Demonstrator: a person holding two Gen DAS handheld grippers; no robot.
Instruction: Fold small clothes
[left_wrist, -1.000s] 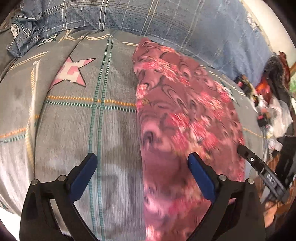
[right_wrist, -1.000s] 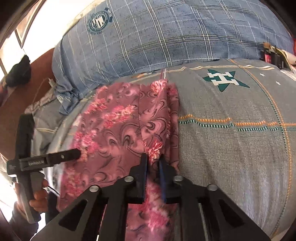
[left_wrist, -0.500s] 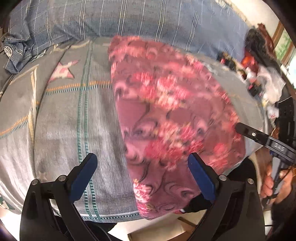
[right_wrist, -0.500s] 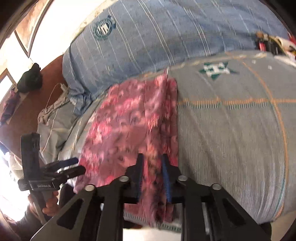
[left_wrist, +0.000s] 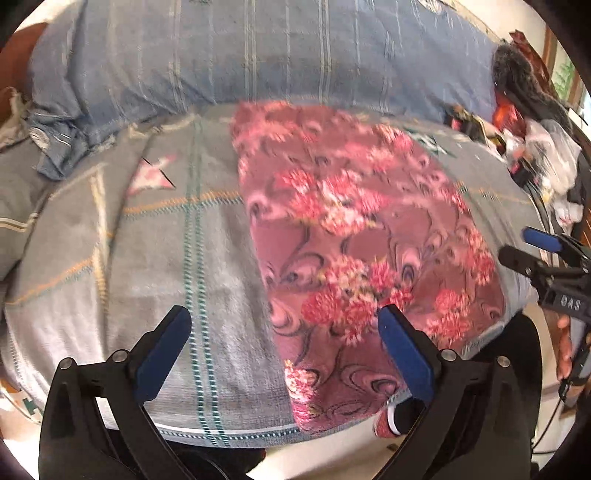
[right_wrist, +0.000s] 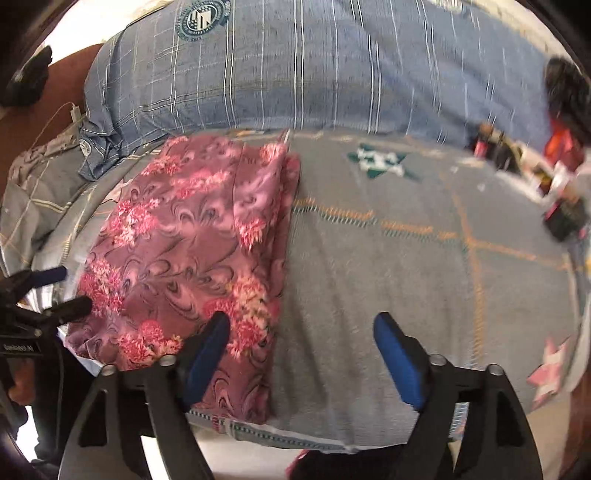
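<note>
While both sets of jaws are spread wide with nothing gripped, the pink floral garment (left_wrist: 354, 251) is seen lying folded on the grey checked blanket (left_wrist: 155, 258). In the left wrist view, the left gripper (left_wrist: 284, 347) is held above the blanket's near edge; the garment's left edge runs up between the jaws, and the right blue pad (left_wrist: 404, 354) is overlapped against the cloth, though contact cannot be told. The left pad is seen over bare blanket. The right gripper (left_wrist: 532, 251) is visible off to the right of the jaws, just beside the garment's right edge, released. In the right wrist view, the right gripper (right_wrist: 303, 354) is held low at the blanket's front edge; the garment (right_wrist: 192, 251) lies ahead and left of the jaws, its folded right edge reaching the left pad. Bare blanket (right_wrist: 406, 266) is seen between and beyond the jaws. The left gripper (right_wrist: 55, 291) is seen at the garment's far left side, parted. A blue plaid pillow (right_wrist: 314, 74) is lying past the garment. Clutter (left_wrist: 532, 147) is blurred at far right.
</note>
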